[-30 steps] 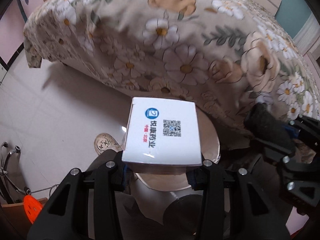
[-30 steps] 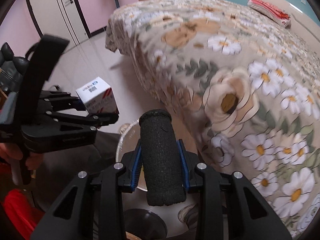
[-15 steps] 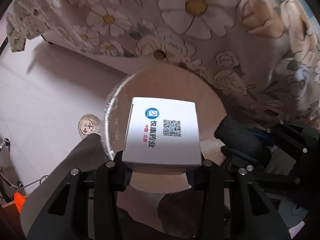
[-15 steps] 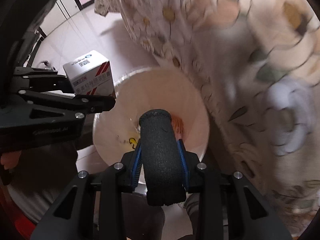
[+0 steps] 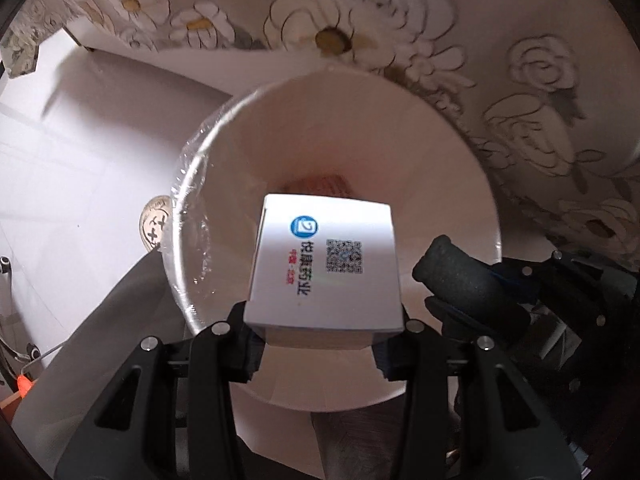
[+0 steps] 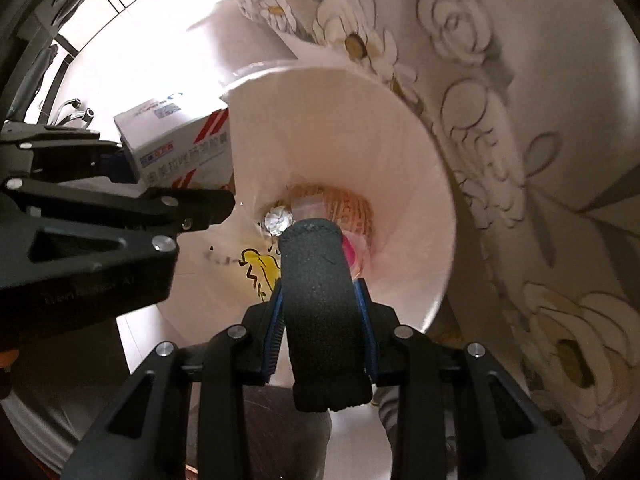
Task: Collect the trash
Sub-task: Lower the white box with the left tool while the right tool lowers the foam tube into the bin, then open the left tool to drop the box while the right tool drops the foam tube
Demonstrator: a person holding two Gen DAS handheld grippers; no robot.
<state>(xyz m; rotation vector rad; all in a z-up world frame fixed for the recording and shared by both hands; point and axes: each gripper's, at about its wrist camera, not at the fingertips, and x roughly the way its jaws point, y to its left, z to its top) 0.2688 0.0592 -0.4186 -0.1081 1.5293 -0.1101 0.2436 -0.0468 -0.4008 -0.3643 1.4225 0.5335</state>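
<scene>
Over the last second both wrist views swing from the flowered bedspread (image 5: 400,20) down onto the mouth of the white, plastic-lined trash bin (image 5: 472,184), which now fills the middle of each picture where before it was only a sliver behind the load. I judge this to mean both pieces of trash are carried to the drop point and only the release is left.

The left hand-held gripper (image 5: 322,340) is closed about halfway, its two pads pressed on the near end of the white medicine box (image 5: 324,268), which juts toward 12 o'clock over the bin opening. The box is not yet inside; it hangs above the rim on the 9 o'clock side in the right wrist view.

The right hand-held gripper (image 6: 322,344) is nearly shut, its blue pads clamping a black foam cylinder (image 6: 320,304) whose free end points into the bin. At the bottom lie a wad of foil (image 6: 276,220) and orange-printed wrappers (image 6: 344,204), with a yellow drawing (image 6: 260,268) on the inner wall at 9 o'clock
</scene>
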